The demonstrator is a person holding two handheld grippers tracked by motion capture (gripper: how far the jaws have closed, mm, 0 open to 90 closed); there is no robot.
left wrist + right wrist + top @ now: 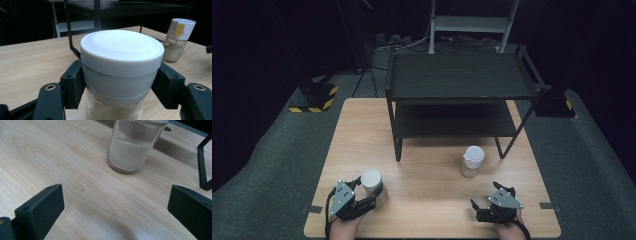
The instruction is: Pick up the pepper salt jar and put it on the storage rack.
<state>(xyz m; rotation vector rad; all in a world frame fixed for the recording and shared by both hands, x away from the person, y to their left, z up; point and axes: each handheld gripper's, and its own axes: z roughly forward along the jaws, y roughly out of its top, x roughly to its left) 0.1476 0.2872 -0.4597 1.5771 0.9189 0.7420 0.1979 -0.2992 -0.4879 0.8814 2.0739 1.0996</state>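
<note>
While its two black jaws press against opposite sides of a clear glass jar with a wide white screw lid (121, 72), the left gripper (362, 192) holds that jar firmly, just under the lid's rim, at the near left of the light wooden table (422, 210). The jar is part-filled with a pale, sandy powder. In the left gripper view the pads sit flush on the cap's lower band, with no gap on either side.

The step in hand looks like the pick-up of this jar: the grip is made, and whether the base is off the wood I cannot tell. The next move probably calls for a straight, level carry toward the black two-tier metal shelf (459, 82) at the far side, keeping the jar from tipping so the powder does not shift.

The jar stands upright, its long axis vertical and its lid pointing up.

The right gripper (492, 202) rests at the near right with its jaws spread wide and nothing between them; a second glass powder jar with a white flip-top lid (472, 161) stands just beyond it, apart from the pads.
</note>
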